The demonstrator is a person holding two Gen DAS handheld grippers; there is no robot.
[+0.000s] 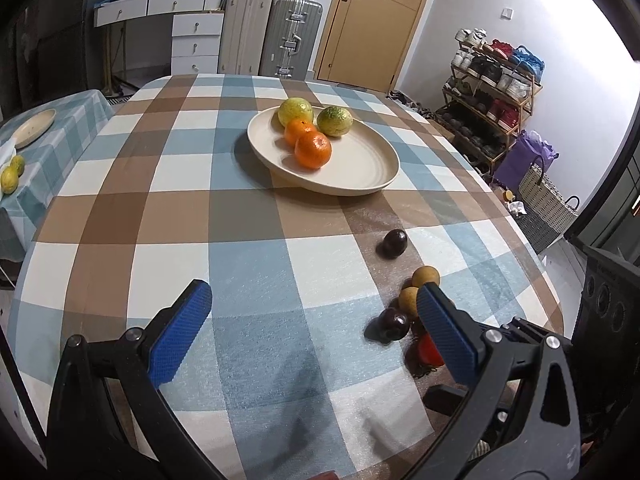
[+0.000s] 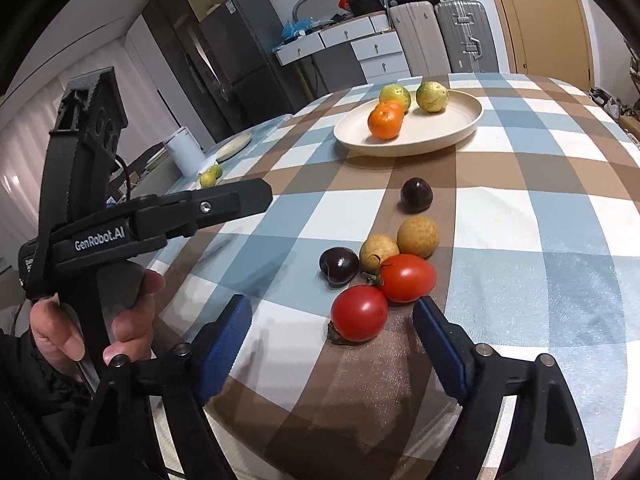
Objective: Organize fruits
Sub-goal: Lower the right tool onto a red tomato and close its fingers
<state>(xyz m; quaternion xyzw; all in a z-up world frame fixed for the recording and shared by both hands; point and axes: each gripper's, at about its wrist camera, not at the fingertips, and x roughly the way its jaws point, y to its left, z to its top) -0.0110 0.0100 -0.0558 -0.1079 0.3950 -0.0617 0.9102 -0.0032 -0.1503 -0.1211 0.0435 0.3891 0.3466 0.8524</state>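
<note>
A cream plate point(image 1: 360, 168) point(image 2: 452, 130) on the checked table holds two oranges point(image 1: 313, 149) point(image 2: 385, 121) and two green-yellow citrus fruits point(image 1: 335, 121) point(image 2: 432, 96). Loose on the cloth lie two dark plums point(image 2: 416, 195) point(image 1: 394, 243), two tan round fruits point(image 2: 418, 237) point(image 1: 425, 277) and two red tomatoes point(image 2: 359, 313). My right gripper point(image 2: 332, 332) is open, its jaws either side of the nearer tomato. My left gripper point(image 1: 314, 312) is open and empty, above the cloth left of the loose fruit. It also shows in the right wrist view point(image 2: 236, 200).
A second table at the left holds a small plate point(image 1: 34, 127), two limes point(image 1: 10, 178) and a white cylinder point(image 2: 186, 152). Suitcases, drawers and a door stand behind. A shoe rack point(image 1: 492, 92) and bags stand beyond the table's right edge.
</note>
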